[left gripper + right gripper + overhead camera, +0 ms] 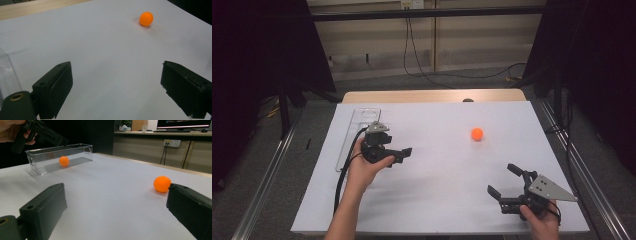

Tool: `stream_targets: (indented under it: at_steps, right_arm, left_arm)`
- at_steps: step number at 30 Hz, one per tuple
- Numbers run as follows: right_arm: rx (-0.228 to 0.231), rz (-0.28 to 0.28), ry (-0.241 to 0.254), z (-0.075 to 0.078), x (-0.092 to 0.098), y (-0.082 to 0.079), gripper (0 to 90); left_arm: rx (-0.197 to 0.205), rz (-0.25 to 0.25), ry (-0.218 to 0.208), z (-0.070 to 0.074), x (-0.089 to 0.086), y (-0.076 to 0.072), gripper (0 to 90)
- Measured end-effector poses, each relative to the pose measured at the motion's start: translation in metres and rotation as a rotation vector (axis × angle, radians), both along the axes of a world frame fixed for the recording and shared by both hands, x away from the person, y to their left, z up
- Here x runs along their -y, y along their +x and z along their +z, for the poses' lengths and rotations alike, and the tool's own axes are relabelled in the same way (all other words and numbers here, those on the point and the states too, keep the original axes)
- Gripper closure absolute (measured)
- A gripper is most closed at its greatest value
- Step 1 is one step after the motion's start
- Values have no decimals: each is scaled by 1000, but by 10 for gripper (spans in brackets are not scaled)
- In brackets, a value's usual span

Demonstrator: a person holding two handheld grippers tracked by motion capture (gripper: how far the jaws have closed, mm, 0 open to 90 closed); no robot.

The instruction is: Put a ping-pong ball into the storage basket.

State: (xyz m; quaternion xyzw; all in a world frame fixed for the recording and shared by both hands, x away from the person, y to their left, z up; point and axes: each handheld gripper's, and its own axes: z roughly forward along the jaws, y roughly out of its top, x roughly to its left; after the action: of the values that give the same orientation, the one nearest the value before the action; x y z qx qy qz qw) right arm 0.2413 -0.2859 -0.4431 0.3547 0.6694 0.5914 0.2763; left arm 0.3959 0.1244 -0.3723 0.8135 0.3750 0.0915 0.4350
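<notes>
My left hand-held gripper [404, 153] gapes empty beside the clear plastic bin [357, 135]; small orange ball [477, 133] sits mid-table, probably light, smooth, roll-prone—pinch across its middle.

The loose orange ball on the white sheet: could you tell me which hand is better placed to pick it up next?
Probably the right. The right tool stands open with the orange ball just ahead, beside one jaw. The left tool, also open, sits by the clear tray, with the ball farther off.
</notes>
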Motion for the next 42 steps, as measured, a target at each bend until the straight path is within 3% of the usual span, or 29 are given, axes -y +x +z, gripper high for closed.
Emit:
stream_targets:
  at_steps: [26,42]
  right_arm:
    - [-2,7,-2,0,-1,1,21]
    - [-3,12,-8,-1,-3,2,21]
  left_arm:
    - [12,-74,-13,-10,47,-5,82]
    - [28,-81,-14,-12,55,-4,77]
